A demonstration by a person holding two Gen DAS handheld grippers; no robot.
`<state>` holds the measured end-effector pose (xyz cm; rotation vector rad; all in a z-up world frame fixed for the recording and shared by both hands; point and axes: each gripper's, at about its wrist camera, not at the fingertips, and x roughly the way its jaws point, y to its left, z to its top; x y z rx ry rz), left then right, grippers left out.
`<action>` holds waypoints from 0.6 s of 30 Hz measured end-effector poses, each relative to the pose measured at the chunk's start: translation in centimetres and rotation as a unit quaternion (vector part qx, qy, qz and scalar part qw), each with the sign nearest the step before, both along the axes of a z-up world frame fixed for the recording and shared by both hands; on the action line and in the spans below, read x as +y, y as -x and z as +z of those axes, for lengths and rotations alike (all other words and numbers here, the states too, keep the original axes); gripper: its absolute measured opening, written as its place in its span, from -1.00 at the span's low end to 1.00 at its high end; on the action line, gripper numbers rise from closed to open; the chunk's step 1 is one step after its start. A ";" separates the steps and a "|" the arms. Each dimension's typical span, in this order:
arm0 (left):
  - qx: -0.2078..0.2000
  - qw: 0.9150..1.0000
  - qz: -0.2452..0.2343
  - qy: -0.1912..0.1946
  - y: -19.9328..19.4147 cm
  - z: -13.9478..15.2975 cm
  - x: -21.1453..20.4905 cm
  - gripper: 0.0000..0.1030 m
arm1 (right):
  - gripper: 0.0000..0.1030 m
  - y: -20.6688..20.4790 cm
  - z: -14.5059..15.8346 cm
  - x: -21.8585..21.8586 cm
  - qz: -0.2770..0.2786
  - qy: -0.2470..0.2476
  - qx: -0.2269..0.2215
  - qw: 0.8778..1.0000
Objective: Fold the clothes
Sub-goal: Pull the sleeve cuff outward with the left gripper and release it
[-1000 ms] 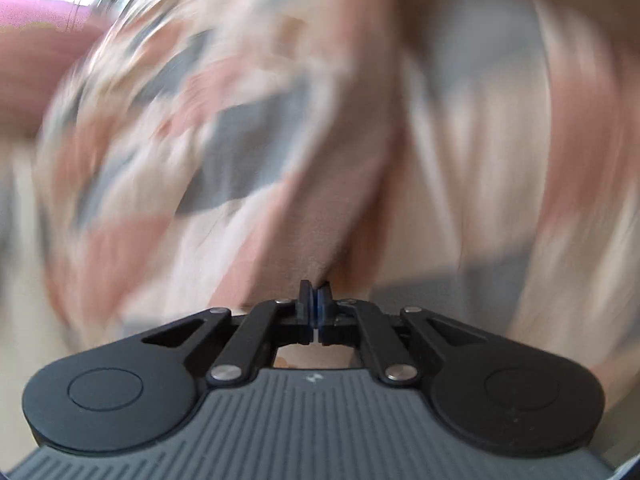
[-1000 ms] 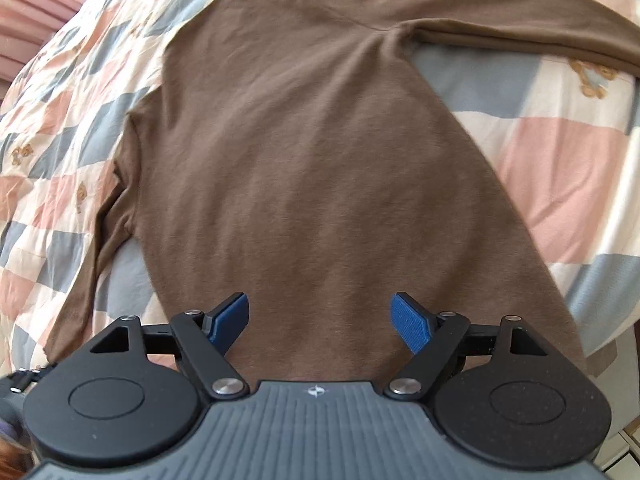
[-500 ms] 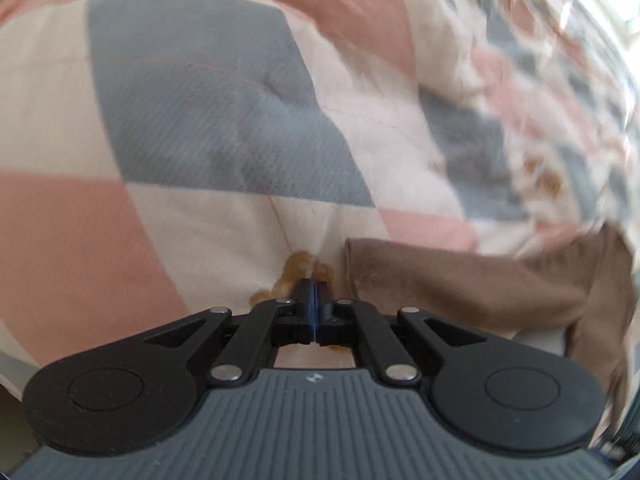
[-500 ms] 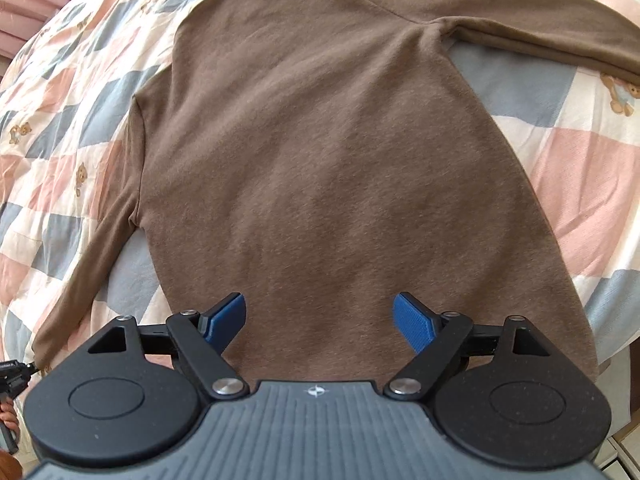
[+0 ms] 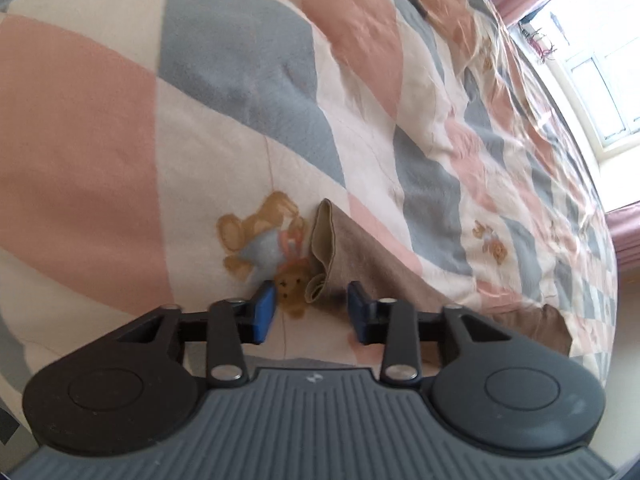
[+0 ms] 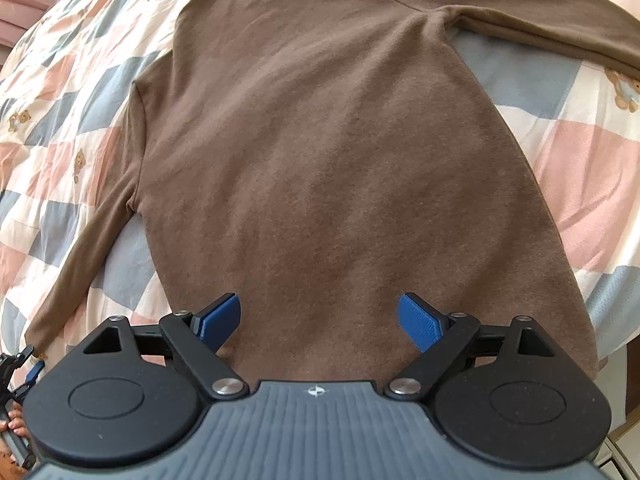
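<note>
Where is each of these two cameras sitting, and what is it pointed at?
Left wrist: rides on the left hand-held gripper, low over the quilt, facing a sleeve cuff; its open fingers show.
Right wrist: rides on the right hand-held gripper, above the brown sweater, looking along it from near the hem; its open fingers show.
Shared: sweater and quilt.

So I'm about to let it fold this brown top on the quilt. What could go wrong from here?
1. The left hand-held gripper is open at the rolled sleeve cuff; closing might pinch the quilt too.
2. The right hand-held gripper hovers open over the brown top near its hem, so it could grab one layer only.
</note>
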<state>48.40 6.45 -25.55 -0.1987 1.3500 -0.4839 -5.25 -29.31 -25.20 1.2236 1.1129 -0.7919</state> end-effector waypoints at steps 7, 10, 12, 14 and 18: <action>-0.010 0.997 0.013 0.078 -2.9 4.5 -4.8 -0.47 | 0.72 0.1 0.0 0.3 0.002 -0.001 0.005 1.000; -0.034 0.999 -0.002 0.016 -4.1 4.6 -6.5 -0.43 | 0.72 -0.3 -0.1 0.4 0.014 -0.001 0.003 1.000; -0.030 0.999 -0.007 -0.011 -3.7 4.2 -6.3 -0.43 | 0.73 -0.3 0.2 0.5 0.020 0.003 -0.003 1.000; -0.019 1.000 0.019 -0.015 -2.7 3.6 -4.6 -0.43 | 0.77 0.3 0.2 0.5 0.008 0.004 -0.007 1.000; 0.011 0.997 0.080 0.000 -0.9 1.7 -1.5 -0.43 | 0.78 1.5 -0.3 0.6 -0.025 -0.008 0.001 1.000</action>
